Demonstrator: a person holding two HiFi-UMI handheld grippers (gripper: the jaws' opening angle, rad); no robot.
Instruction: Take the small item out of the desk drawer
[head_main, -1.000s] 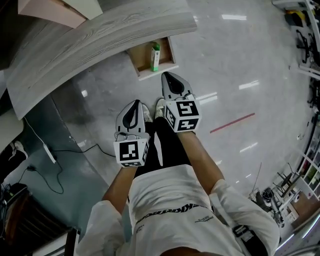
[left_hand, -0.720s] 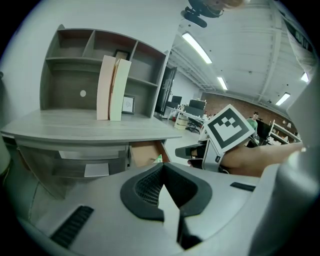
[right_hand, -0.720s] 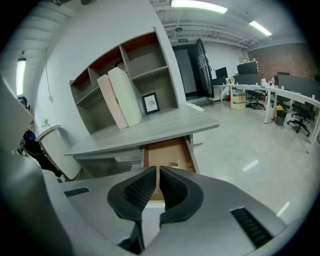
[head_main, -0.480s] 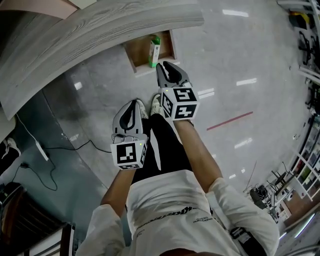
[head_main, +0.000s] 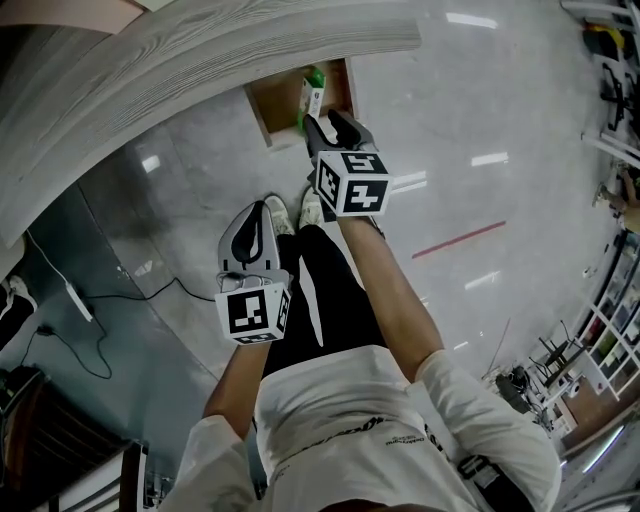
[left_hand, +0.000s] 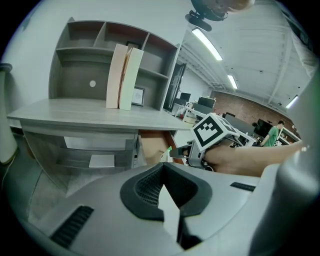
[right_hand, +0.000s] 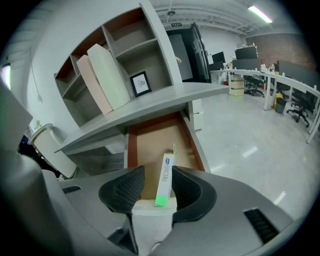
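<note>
A small white box with green ends (head_main: 311, 95) lies in the open brown-bottomed drawer (head_main: 279, 103) under the grey desk top (head_main: 200, 60). My right gripper (head_main: 328, 122) hovers at the drawer's front edge, its jaws opening. In the right gripper view the box (right_hand: 165, 180) shows in the gap of that gripper (right_hand: 154, 187), close beside the right-hand pad, with neither pad pressing on it. My left gripper (head_main: 260, 212) hangs back over the floor by the person's legs. Its jaws (left_hand: 162, 187) are shut with nothing between them.
Two upright books (right_hand: 105, 77) and a framed picture (right_hand: 140, 83) stand in the shelf unit on the desk (right_hand: 150, 107). A cable and power strip (head_main: 75, 295) lie on the floor at the left. The person's shoes (head_main: 300, 210) stand just before the drawer.
My right gripper has moved forward to the drawer's front and its jaws have parted around the box's near end. The left gripper has stayed almost where it was.
</note>
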